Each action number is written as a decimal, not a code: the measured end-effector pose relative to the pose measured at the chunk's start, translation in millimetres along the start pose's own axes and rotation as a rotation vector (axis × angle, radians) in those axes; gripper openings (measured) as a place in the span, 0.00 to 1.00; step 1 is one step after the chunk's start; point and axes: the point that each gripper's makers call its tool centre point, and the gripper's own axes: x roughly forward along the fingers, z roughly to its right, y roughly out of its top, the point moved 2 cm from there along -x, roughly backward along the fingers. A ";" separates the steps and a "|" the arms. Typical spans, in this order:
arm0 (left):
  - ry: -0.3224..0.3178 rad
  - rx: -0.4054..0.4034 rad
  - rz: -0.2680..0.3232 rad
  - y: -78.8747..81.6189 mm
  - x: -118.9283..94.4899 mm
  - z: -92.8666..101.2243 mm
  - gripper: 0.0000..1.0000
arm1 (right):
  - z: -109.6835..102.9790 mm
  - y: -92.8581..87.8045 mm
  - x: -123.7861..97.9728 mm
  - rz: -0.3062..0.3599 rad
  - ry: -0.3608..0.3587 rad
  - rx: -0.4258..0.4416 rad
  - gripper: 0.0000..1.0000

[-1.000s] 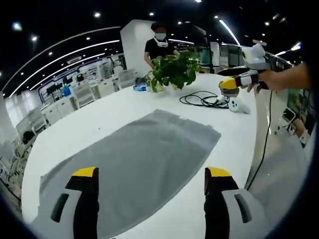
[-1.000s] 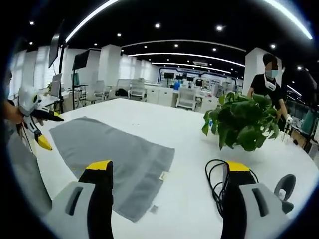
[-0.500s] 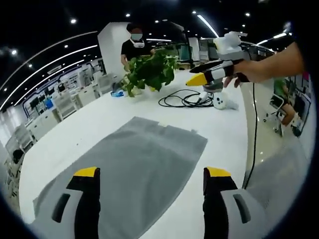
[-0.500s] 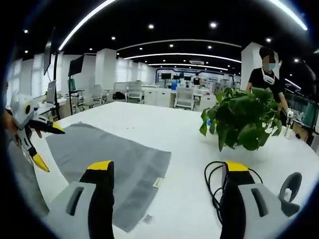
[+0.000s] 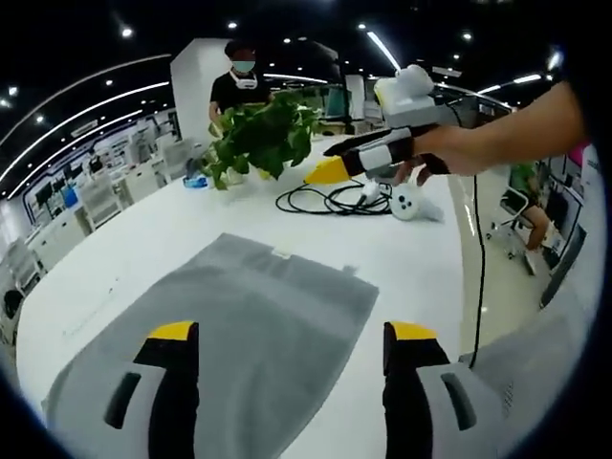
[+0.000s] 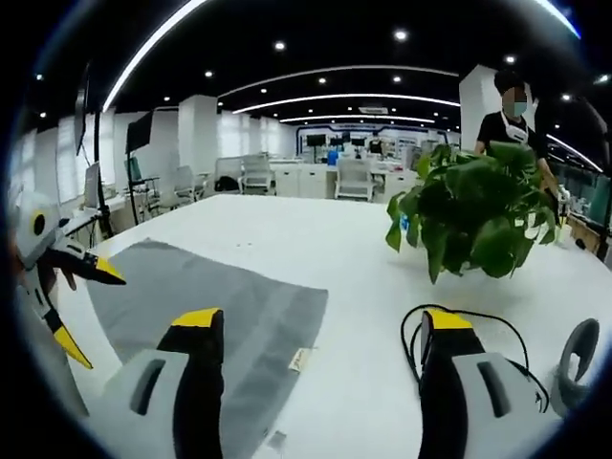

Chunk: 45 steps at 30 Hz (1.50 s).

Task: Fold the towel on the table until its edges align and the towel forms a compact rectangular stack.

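1. your left tongs (image 5: 287, 335) are released, jaws spread wide and holding nothing, hovering just above the near part of the grey towel (image 5: 249, 325).
2. your right tongs (image 6: 313, 325) are released too, jaws well apart and empty; the towel (image 6: 206, 301) lies ahead and to their left, and its near corner with the small label sits between the jaws.
3. the towel lies flat and unfolded in a single layer on the white worktop (image 5: 421, 258), so by my judgement the first fold is not yet begun and you're in the approach to the grasp.
4. from the left tongs' view, your right tongs (image 5: 330, 170) hang high beyond the towel's far edge, above a coil of black cable (image 5: 330, 199).
5. a potted plant (image 6: 478, 220) stands ahead of the right tongs, well apart from the towel.
6. next, lower each pair of tongs to a corner on the same edge, pinch one layer only, then carry that edge over to meet the opposite one; keep clear of the cable.
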 end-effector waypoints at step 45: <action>-0.266 0.087 -0.087 -3.6 134.0 86.8 0.43 | 14.4 -34.0 138.2 -0.087 0.075 0.127 0.63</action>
